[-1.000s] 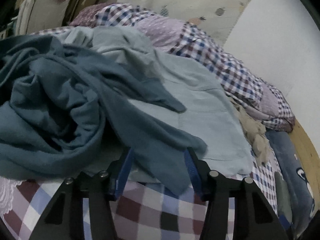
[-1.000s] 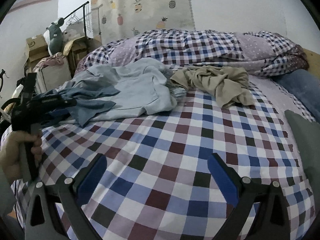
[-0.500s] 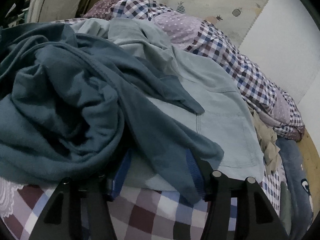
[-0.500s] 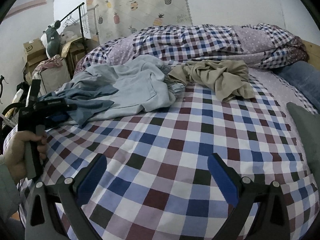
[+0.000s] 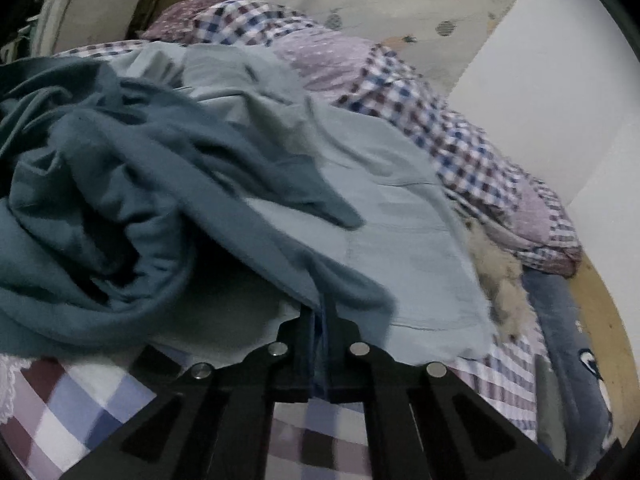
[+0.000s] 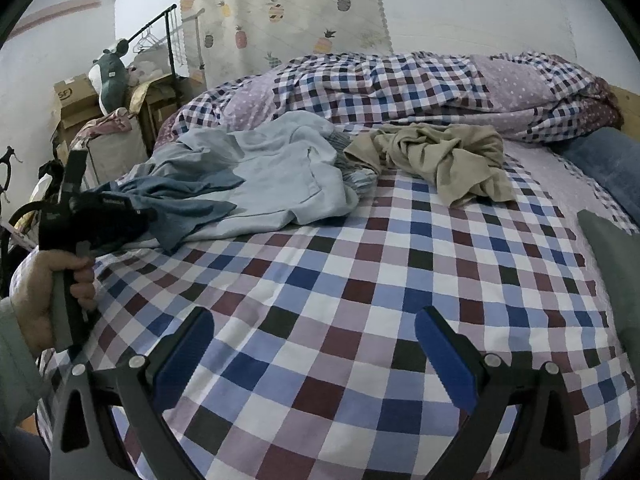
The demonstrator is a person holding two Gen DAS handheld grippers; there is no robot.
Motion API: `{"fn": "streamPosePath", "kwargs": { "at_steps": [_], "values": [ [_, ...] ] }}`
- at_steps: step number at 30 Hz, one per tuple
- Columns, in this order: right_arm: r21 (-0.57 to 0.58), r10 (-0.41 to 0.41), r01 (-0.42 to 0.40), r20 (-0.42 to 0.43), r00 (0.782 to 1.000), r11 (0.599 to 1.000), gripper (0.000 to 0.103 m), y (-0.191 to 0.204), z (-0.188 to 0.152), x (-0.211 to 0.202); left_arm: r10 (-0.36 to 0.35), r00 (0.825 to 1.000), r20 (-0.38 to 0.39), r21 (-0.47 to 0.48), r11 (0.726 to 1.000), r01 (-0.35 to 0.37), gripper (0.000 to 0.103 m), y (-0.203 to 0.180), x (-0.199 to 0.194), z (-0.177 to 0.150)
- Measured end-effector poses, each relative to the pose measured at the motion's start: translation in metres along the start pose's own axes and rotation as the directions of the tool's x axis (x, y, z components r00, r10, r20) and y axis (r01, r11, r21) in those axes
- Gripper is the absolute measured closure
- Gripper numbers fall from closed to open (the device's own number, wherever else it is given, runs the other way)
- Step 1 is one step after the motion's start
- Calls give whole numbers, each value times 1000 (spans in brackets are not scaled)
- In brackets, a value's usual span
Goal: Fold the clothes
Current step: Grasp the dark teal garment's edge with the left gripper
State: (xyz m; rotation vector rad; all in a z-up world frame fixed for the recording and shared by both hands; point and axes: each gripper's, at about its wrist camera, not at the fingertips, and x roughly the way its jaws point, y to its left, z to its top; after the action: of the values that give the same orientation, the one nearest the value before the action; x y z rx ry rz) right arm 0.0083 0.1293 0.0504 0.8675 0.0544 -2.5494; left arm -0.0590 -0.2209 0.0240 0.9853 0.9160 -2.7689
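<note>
A dark teal garment (image 5: 100, 200) lies crumpled on the checked bed, partly over a light blue shirt (image 5: 384, 208). My left gripper (image 5: 320, 320) is shut on a hanging edge of the teal garment, the cloth pinched between its jaws. From the right wrist view the same gripper (image 6: 148, 216) shows at the far left, held by a hand (image 6: 48, 280), at the teal garment (image 6: 180, 204) and light blue shirt (image 6: 280, 176). A beige garment (image 6: 444, 156) lies bunched further right. My right gripper (image 6: 316, 340) stands open over the bare checked sheet, holding nothing.
A rolled checked duvet (image 6: 420, 88) runs along the back of the bed. A dark blue pillow (image 6: 612, 164) and a grey cloth (image 6: 612, 264) sit at the right. Boxes (image 6: 74, 100), a clothes rack (image 6: 168, 44) and a plush toy (image 6: 110, 76) crowd the left wall.
My left gripper's jaws, open around the teal cloth edge before, have closed on it. The right gripper has stayed open and still.
</note>
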Motion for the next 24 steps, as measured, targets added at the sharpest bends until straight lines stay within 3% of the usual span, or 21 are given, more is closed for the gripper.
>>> {"fn": "streamPosePath", "kwargs": {
  "at_steps": [11,20,24],
  "values": [
    [-118,57,-48,78,995,992,0,32,-1,-18,-192,980,-54,12,981,193,103,-37,-43,-14],
    [-262,120,-74,167,979,962,0,76,-4,-44,-321,943,-87,-1,947,322,103,-63,-78,-30],
    [-323,156,-89,188,970,942,0,98,-8,-53,-361,921,-146,23,929,368,103,-81,-84,-43]
  ]
}}
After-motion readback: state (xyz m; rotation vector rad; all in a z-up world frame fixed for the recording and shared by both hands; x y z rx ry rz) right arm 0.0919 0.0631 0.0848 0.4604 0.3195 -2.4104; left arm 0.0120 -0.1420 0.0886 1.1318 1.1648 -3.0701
